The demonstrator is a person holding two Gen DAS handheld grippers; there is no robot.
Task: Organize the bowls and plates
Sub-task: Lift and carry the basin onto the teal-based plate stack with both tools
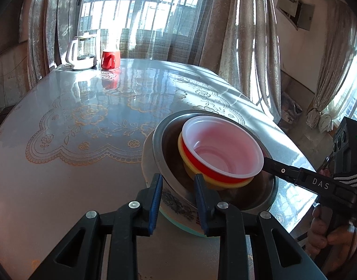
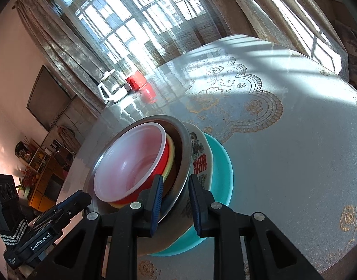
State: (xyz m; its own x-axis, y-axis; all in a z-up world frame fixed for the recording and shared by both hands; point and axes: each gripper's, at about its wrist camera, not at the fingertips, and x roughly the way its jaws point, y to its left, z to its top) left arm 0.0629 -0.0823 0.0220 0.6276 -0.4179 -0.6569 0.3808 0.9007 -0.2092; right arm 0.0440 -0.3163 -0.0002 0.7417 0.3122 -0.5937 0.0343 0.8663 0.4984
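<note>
A stack of dishes stands on the table: a red bowl with a white inside (image 1: 221, 149) (image 2: 131, 161) nests in a yellow bowl (image 1: 225, 183), inside a steel bowl (image 1: 164, 144) (image 2: 180, 140), inside a white flowered bowl (image 1: 176, 204) (image 2: 201, 161), on a teal plate (image 2: 221, 170). My left gripper (image 1: 177, 197) is open, its jaws astride the rims of the steel and flowered bowls at the near side. My right gripper (image 2: 176, 199) is open, astride the steel bowl's rim; in the left wrist view one of its fingers (image 1: 281, 170) reaches the red bowl's rim.
A white and glass kettle (image 1: 81, 52) (image 2: 112, 86) and a red mug (image 1: 110, 59) (image 2: 136, 81) stand at the table's far edge by the curtained window. The glossy lace-patterned tablecloth (image 1: 89, 126) covers the table. A shelf unit (image 2: 41, 170) stands by the wall.
</note>
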